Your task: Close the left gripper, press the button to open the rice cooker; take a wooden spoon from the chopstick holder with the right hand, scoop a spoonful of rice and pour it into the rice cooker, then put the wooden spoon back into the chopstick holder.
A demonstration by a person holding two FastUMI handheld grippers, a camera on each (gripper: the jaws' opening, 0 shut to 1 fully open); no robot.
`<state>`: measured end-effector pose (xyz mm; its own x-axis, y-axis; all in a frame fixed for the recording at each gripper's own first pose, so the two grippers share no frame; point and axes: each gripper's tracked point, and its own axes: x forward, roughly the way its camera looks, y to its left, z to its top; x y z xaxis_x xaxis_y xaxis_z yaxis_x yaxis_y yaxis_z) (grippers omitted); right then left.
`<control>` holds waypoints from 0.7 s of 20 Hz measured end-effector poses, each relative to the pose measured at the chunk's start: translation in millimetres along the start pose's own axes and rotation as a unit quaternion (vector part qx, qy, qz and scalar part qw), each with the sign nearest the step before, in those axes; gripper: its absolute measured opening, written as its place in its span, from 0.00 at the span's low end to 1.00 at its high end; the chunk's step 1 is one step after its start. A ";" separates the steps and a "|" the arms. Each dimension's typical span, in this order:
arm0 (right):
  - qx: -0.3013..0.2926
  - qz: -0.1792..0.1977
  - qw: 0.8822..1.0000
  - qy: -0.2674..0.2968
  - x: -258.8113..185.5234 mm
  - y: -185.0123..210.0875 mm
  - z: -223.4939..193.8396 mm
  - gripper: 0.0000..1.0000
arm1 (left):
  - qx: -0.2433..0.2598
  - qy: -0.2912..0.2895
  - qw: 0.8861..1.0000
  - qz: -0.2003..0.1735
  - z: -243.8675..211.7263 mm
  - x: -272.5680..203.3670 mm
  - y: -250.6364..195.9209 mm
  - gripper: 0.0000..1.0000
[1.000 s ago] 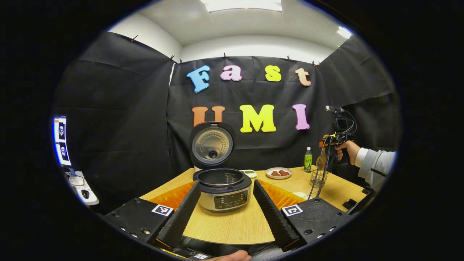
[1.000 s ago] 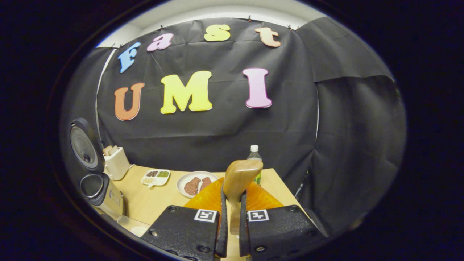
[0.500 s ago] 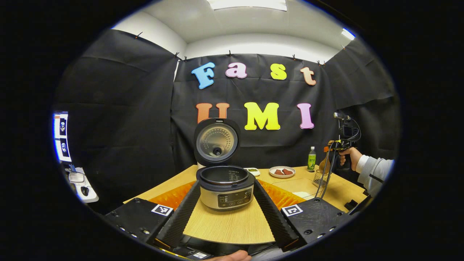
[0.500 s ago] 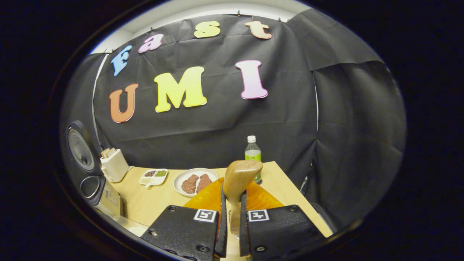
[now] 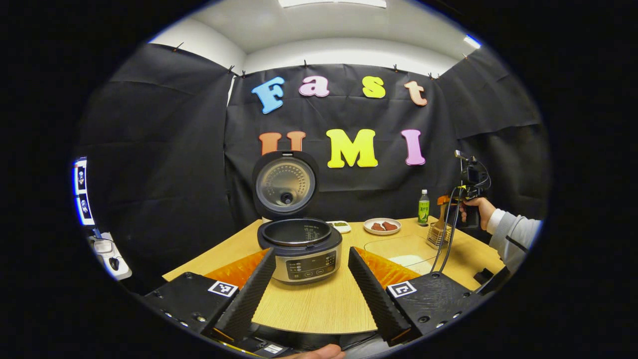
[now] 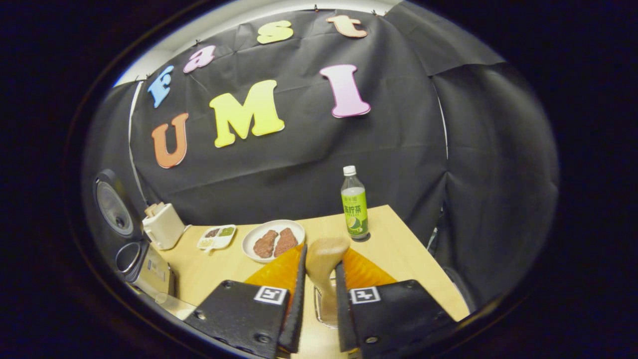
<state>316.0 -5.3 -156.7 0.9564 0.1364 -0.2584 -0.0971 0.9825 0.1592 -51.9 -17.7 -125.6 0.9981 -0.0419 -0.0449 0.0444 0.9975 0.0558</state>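
Note:
The rice cooker (image 5: 304, 249) stands with its lid (image 5: 285, 184) raised and its pot showing; it lies at the left edge (image 6: 144, 269) in the right gripper view. My left gripper (image 5: 311, 252) hangs open before it, holding nothing. Far right, a hand holds my right gripper (image 5: 443, 202) above the wire chopstick holder (image 5: 437, 237). In the right gripper view the wooden spoon (image 6: 324, 254) stands between the fingers of my right gripper (image 6: 321, 257), handle down in the chopstick holder (image 6: 325, 309). The jaws stand slightly apart around it.
On the wooden table (image 5: 319, 304) sit a clear rice dish (image 5: 403, 249), a plate of meat (image 6: 274, 242), a small divided dish (image 6: 215, 237), a green bottle (image 6: 355, 209) and a white container (image 6: 162, 227). Black cloth walls enclose the table.
My right gripper has come down over the chopstick holder and its jaws have widened a little. The spoon now sits lower between the fingers. The left gripper drifted only slightly.

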 end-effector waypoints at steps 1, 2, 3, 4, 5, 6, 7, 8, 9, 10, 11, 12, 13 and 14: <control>0.001 -0.001 1.000 -0.004 -0.5 -3.6 2.5 0.58 | 0.003 0.000 1.000 0.000 0.1 2.2 -3.0 0.94; 0.001 -0.004 1.000 -0.008 -4.5 -5.6 3.9 0.66 | 0.003 0.001 1.000 -0.003 -0.2 2.9 -6.8 0.93; -0.002 -0.007 1.000 -0.009 -7.0 -7.6 4.7 0.79 | 0.002 0.002 1.000 -0.009 -1.6 3.2 -12.1 0.94; -0.005 -0.009 1.000 -0.012 -11.2 -11.2 6.1 0.92 | 0.000 0.002 1.000 -0.013 -1.4 4.3 -16.6 0.94; -0.002 -0.010 1.000 -0.020 -16.6 -12.8 10.7 0.96 | -0.002 0.003 1.000 -0.010 -1.1 4.9 -15.5 0.94; 0.002 -0.010 1.000 -0.029 -22.9 -13.9 15.7 0.96 | -0.003 0.004 1.000 -0.004 -1.2 6.6 -13.8 0.94; 0.006 -0.013 0.999 -0.037 -30.6 -15.8 19.6 0.96 | -0.006 0.004 1.000 0.003 -2.4 9.0 -13.0 0.94; 0.008 -0.017 0.999 -0.045 -37.2 -18.2 21.6 0.96 | -0.009 0.006 1.000 0.006 -3.0 10.9 -14.1 0.94; 0.010 -0.020 0.999 -0.050 -45.4 -19.8 23.9 0.94 | -0.015 0.006 1.000 0.009 -3.1 15.0 -14.4 0.94; 0.016 -0.017 0.998 -0.057 -55.6 -18.6 27.5 0.96 | -0.020 0.009 1.000 0.008 -4.8 18.3 -15.1 0.94; 0.021 -0.012 0.998 -0.063 -64.5 -16.5 30.7 0.96 | -0.024 0.014 1.000 0.005 -7.5 23.0 -14.9 0.94; 0.026 -0.003 0.997 -0.067 -75.0 -12.3 33.0 0.96 | -0.025 0.016 1.000 0.005 -7.6 27.6 -14.2 0.94; 0.026 -0.002 0.997 -0.069 -84.6 -10.8 33.9 0.98 | -0.022 0.019 0.999 0.013 -9.0 31.3 -8.2 0.94; 0.023 -0.006 0.997 -0.070 -92.9 -13.5 33.1 0.94 | -0.021 0.021 0.999 0.022 -8.7 35.9 -1.7 0.94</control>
<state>237.6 -35.5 -103.4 0.9867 0.1024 -0.1261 -0.0756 0.9765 0.2019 -16.5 -20.4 -135.9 0.9963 0.0046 -0.0854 -0.0031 0.9998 0.0175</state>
